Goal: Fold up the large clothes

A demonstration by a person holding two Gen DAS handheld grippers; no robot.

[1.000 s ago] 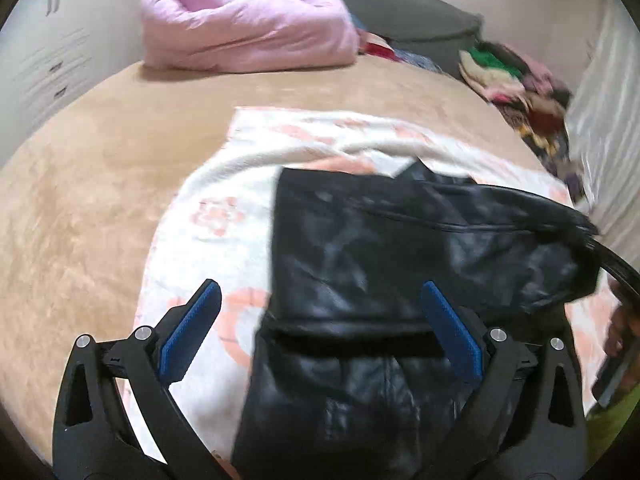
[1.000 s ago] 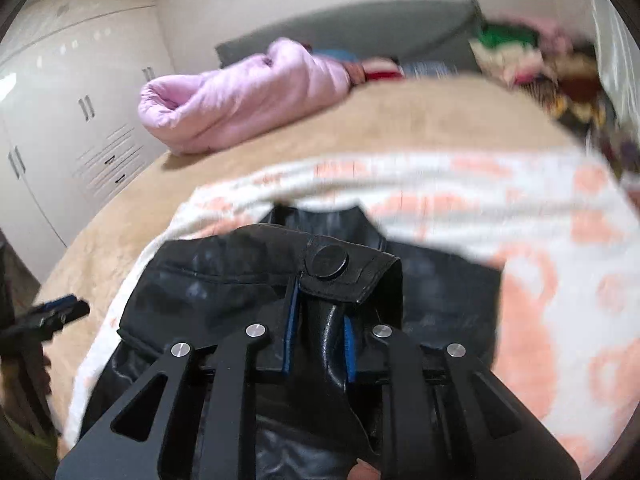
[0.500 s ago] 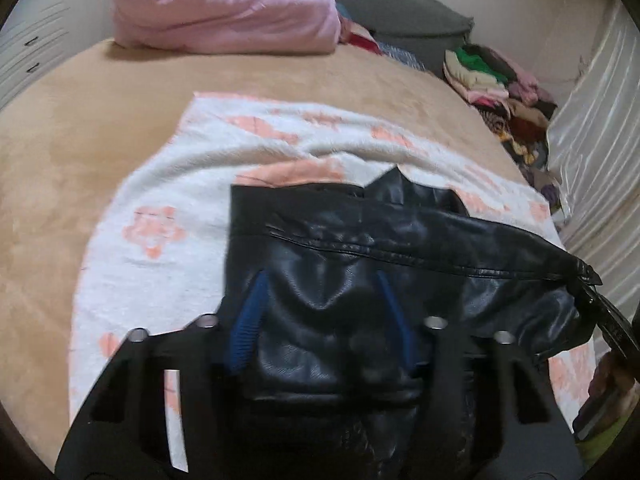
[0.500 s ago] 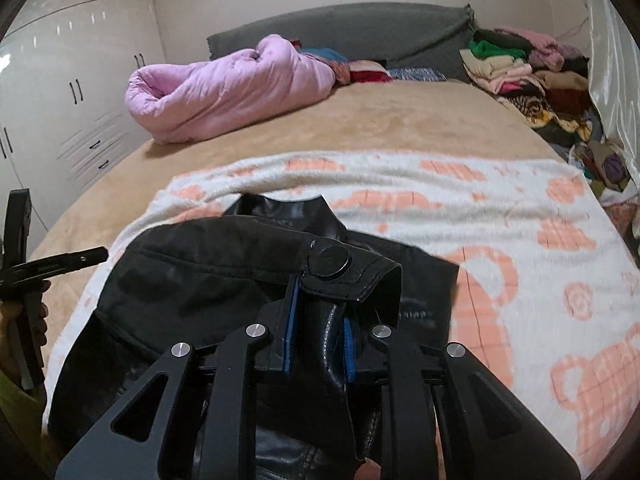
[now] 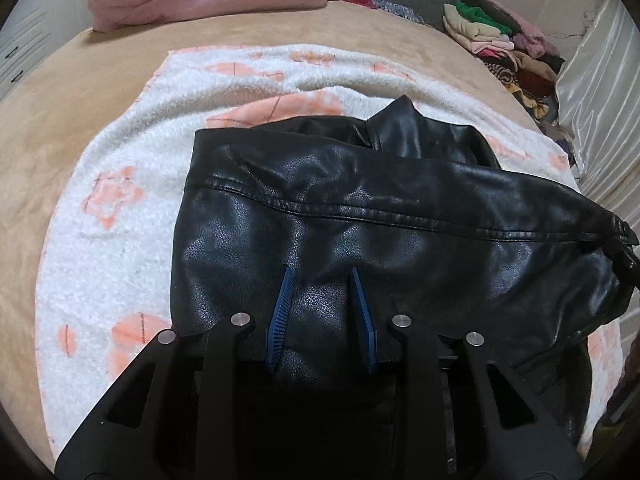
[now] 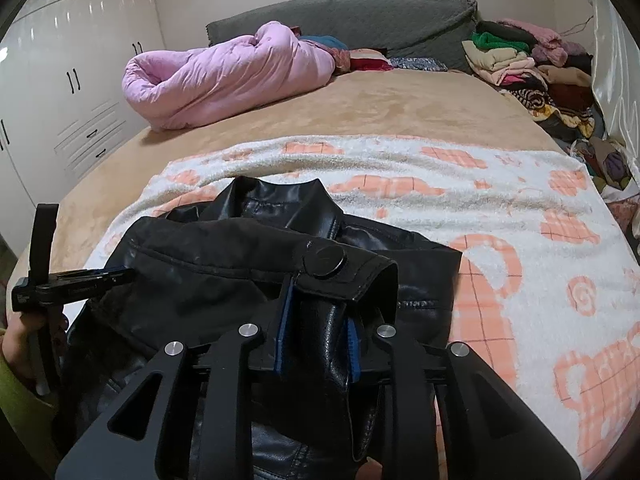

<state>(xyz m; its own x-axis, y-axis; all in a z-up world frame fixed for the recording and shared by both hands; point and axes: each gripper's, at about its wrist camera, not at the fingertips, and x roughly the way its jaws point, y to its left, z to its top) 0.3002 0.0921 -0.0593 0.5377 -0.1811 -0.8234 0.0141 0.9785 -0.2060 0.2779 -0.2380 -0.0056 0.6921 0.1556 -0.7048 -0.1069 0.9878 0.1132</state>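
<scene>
A: Where does the black leather jacket [image 5: 360, 216] lie?

B: On a white blanket with peach motifs [image 6: 520, 208] spread over the tan bed [image 6: 380, 108].

A: State of the 2 grippers?

B: The left gripper [image 5: 322, 276] pinches a fold of the jacket's body; the right gripper [image 6: 316, 320] clamps the snap-buttoned sleeve cuff [image 6: 344, 268], lifted above the body.

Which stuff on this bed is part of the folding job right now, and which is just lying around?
In the job: black leather jacket, left gripper, right gripper, both clamped on it.
Lying about: pink duvet, clothes pile, patterned blanket underneath.
</scene>
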